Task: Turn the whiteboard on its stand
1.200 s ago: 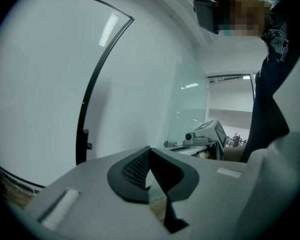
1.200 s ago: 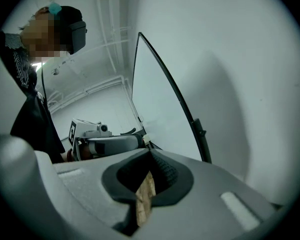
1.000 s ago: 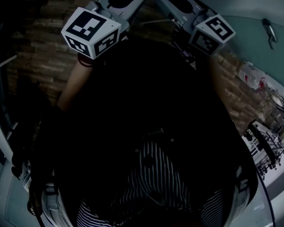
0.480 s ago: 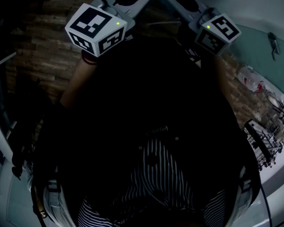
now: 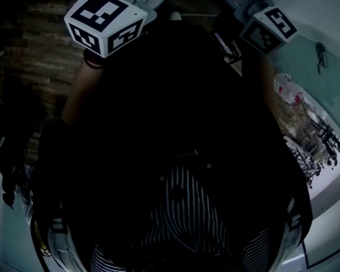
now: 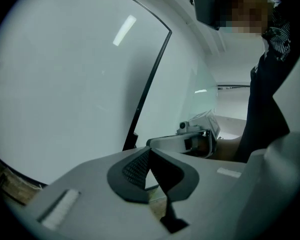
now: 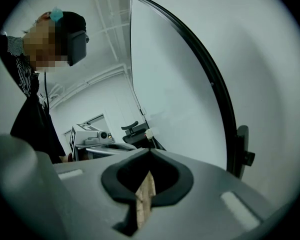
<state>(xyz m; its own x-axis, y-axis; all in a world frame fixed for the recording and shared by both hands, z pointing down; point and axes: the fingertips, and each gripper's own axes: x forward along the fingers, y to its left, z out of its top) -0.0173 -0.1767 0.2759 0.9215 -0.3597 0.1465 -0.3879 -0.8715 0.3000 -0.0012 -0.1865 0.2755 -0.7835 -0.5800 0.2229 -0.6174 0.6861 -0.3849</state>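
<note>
The large white whiteboard with a thin black frame (image 6: 65,84) fills the upper left of the left gripper view. It runs at a slant through the middle and right of the right gripper view, with a small black knob (image 7: 246,157) beside its frame at the lower right. The grey left gripper (image 6: 149,150), bottom centre of its view, has its dark-padded jaws tip to tip on nothing, and the grey right gripper (image 7: 150,152) is closed the same way. In the head view both sit at the top edge, above the person's dark garment (image 5: 175,95).
</note>
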